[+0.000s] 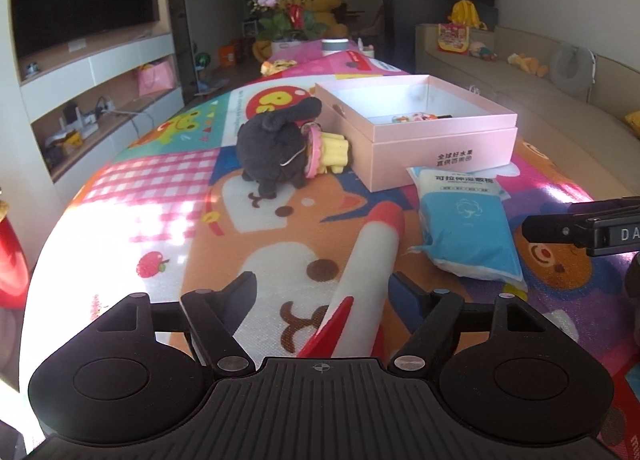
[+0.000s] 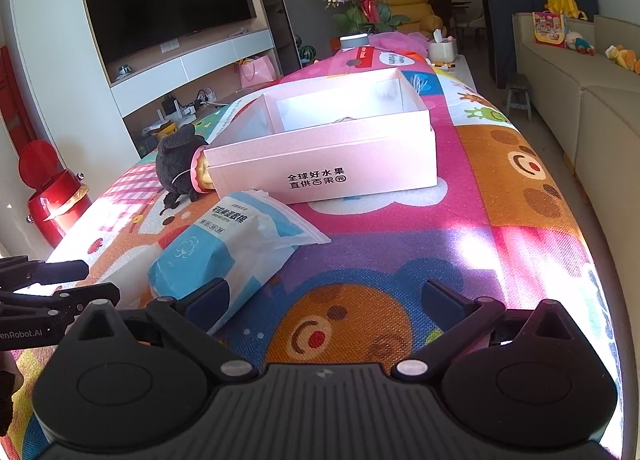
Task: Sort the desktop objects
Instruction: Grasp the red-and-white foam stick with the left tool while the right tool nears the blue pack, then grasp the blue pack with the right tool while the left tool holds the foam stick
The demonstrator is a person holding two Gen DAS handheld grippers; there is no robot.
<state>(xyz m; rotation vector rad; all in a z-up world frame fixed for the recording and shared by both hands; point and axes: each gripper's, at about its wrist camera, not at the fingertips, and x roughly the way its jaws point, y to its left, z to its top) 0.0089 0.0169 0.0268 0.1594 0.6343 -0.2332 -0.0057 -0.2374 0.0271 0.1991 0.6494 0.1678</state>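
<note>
Jaws of the left hand-held gripper (image 1: 322, 284) stand open, and a white tube-shaped toy with a red cap and red fin (image 1: 372, 256) lies between them on the cartoon-printed surface (image 1: 160, 188). I cannot tell whether either pad touches it. Its long axis runs straight away from the hand-held gripper toward the open pink cardboard box (image 1: 440, 144), leaning a little right, so the fingers sit across its width and a squeeze should suit it. The left hand is plainly the nearer 1 for this piece.

The right hand-held gripper (image 2: 326, 296) is also open, with only bare surface between its fingers. The near end of a blue and white soft plastic pack (image 1: 468, 228) lies just beside its left finger. The far end of that pack reaches the box's front wall, so the pack lies on the near side of the box.

A black plush animal with a pink and yellow part (image 1: 272, 148) rests against the box's left corner.

The left view alone shows the tube toy clearly. It also shows 2 or 3 small coloured items (image 1: 416, 116) inside the box, too small to name. The right view shows the box's front wall face-on and the pack's slanted lie, but not the tube toy with any certainty.
</note>
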